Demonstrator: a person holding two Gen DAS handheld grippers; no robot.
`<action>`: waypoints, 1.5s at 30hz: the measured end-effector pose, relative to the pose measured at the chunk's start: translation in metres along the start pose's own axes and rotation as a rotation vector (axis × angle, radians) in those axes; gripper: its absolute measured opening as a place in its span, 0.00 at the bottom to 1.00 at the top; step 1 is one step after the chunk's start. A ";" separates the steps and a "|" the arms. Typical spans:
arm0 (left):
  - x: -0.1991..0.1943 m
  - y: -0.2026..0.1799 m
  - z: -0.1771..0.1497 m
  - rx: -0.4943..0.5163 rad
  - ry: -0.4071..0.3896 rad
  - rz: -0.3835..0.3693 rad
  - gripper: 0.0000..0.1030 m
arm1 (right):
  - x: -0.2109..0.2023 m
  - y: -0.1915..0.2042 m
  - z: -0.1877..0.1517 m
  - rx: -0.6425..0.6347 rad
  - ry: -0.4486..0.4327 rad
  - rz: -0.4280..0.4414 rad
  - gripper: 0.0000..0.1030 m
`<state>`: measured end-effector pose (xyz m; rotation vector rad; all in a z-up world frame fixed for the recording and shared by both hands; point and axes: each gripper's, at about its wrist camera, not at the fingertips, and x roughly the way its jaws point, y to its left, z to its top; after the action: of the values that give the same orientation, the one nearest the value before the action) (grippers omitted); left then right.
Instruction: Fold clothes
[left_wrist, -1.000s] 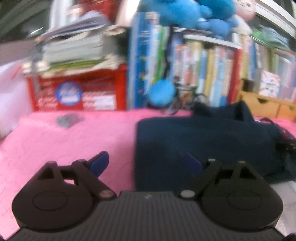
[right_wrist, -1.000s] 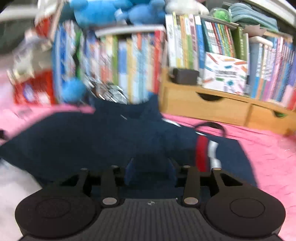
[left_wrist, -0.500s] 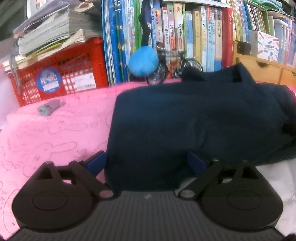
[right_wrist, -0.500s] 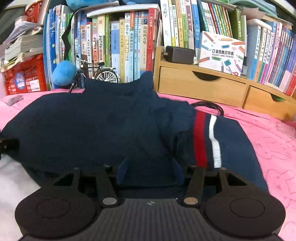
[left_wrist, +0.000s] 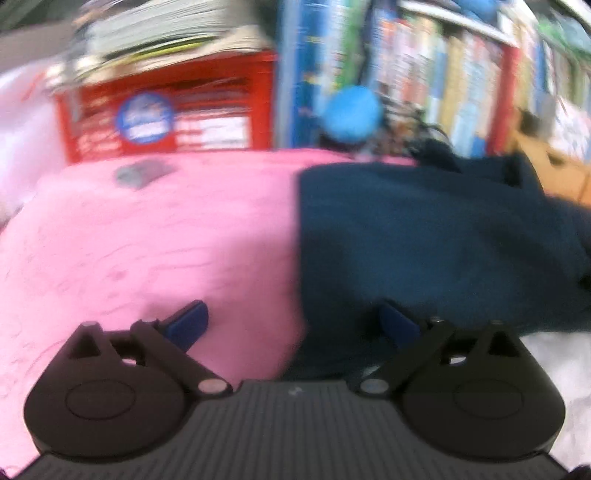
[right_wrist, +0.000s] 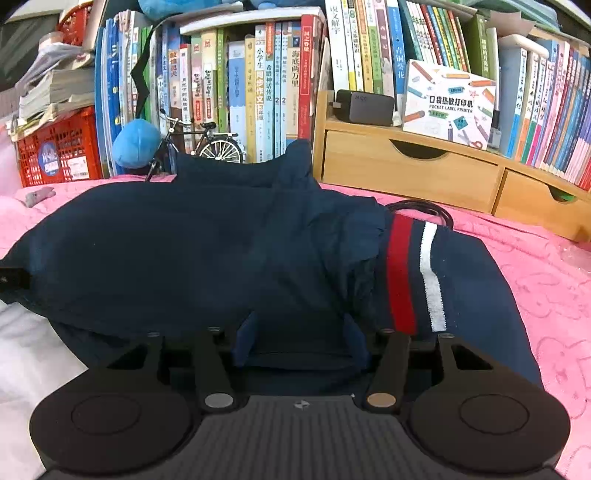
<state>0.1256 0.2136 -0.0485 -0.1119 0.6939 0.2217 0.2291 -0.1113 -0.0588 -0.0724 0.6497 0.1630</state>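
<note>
1. Since a second ago, both grippers have let out their jaws; the left view, sharp half a second back with the shirt filling it, is blurred again and now shows more pink blanket (left_wrist: 155, 236) to the shirt's left.
2. Left gripper (left_wrist: 291, 321): jaws wide and opening, nothing pinched. One finger sits over the blanket, the other over the shirt's (left_wrist: 424, 236) near left edge, so that edge runs between them.
3. Right gripper (right_wrist: 301, 341): jaws about half apart and opening, with the near hem of the shirt (right_wrist: 207, 251) lying between them. I judge the pads no longer press on it.
4. The shirt, dark navy with a red and white stripe (right_wrist: 413, 273), lies roughly flat on the blanket in front of the bookshelf (right_wrist: 258, 92), its collar toward the books.
5. Handling, as a judgement: light, limp knit that sags and bunches, not slippery or fragile. Pinch it at a hem or folded edge, through every layer, near the corners.
</note>
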 end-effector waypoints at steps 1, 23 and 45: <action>-0.003 0.008 -0.001 -0.009 0.000 0.014 0.97 | 0.000 0.000 0.000 0.000 0.000 0.000 0.52; 0.029 -0.089 0.012 0.254 -0.103 0.024 0.96 | 0.001 0.001 0.000 -0.008 -0.002 -0.005 0.53; -0.111 -0.106 -0.081 0.193 -0.104 -0.161 0.82 | -0.064 0.015 -0.012 -0.023 -0.034 0.047 0.72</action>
<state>0.0177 0.0783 -0.0357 0.0289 0.5958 0.0056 0.1688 -0.1057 -0.0301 -0.0765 0.6158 0.2172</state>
